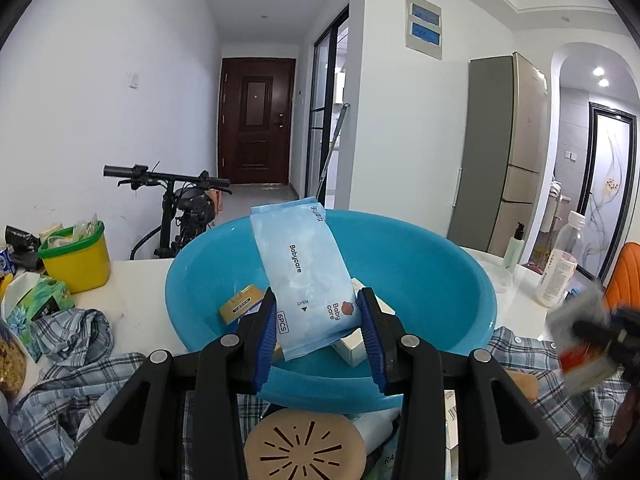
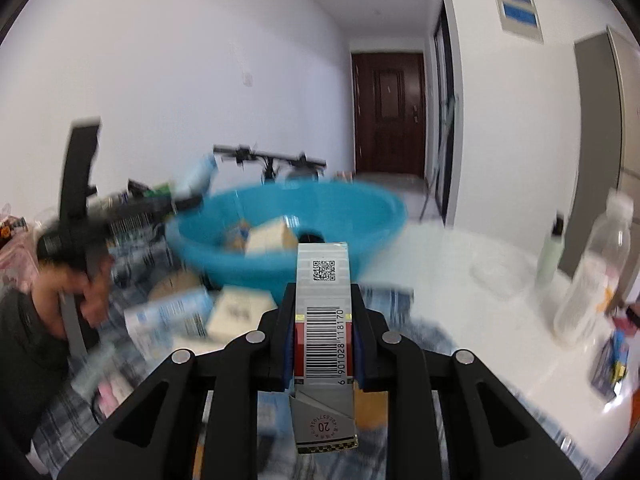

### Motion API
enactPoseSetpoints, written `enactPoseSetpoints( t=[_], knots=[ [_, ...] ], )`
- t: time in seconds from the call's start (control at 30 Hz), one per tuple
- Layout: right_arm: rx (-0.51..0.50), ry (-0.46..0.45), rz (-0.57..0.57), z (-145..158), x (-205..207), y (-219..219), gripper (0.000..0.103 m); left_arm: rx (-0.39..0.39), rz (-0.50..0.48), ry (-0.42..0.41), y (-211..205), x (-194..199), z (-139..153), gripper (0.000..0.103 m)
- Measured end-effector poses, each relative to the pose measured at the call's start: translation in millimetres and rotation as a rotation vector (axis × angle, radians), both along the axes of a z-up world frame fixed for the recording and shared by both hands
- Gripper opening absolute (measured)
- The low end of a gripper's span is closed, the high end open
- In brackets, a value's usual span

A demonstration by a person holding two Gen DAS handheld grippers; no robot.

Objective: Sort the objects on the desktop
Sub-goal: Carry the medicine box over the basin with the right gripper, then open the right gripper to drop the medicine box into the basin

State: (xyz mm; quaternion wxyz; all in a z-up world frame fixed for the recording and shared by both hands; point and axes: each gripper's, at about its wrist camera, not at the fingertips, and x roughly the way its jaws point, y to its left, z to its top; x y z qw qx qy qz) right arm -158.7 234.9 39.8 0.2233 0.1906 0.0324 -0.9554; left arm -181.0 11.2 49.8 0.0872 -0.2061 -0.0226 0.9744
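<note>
Currently my left gripper (image 1: 320, 320) clamps wipes pack (image 1: 302, 276) over blue basin (image 1: 440, 280) at 12 o'clock, ready to drop. Right gripper (image 2: 322, 336) pinches barcoded carton (image 2: 325, 320), basin-bound.

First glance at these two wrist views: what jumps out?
The big blue basin fills the middle of the left wrist view, and the left gripper is shut on a pale blue Babycare wipes pack that leans over the basin's rim. In the right wrist view, the right gripper clamps a small barcoded box upright, in front of the blurred basin. Plaid cloth and small boxes clutter the white table.
</note>
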Motion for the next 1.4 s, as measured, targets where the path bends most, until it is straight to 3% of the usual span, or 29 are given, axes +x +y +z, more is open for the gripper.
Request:
enactPoseSetpoints(
  t=[0.2, 0.33, 0.57, 0.7, 1.4],
  knots=[
    [-0.021, 0.091, 0.051, 39, -27, -39, 0.021, 0.004, 0.004, 0.008, -1, 2, 2, 0.041],
    [-0.073, 0.098, 0.086, 49, -52, -60, 0.021, 0.009, 0.006, 0.017, -3, 4, 4, 0.041],
    [-0.050, 0.073, 0.081, 25, -79, -90, 0.021, 0.010, 0.022, 0.011, -2, 3, 3, 0.041],
    [-0.070, 0.040, 0.079, 11, -84, -85, 0.021, -0.001, 0.027, 0.014, 1, 3, 1, 0.041],
    [-0.117, 0.064, 0.069, 12, -83, -76, 0.021, -0.010, 0.035, 0.016, 0, 2, 0, 0.041]
  ],
)
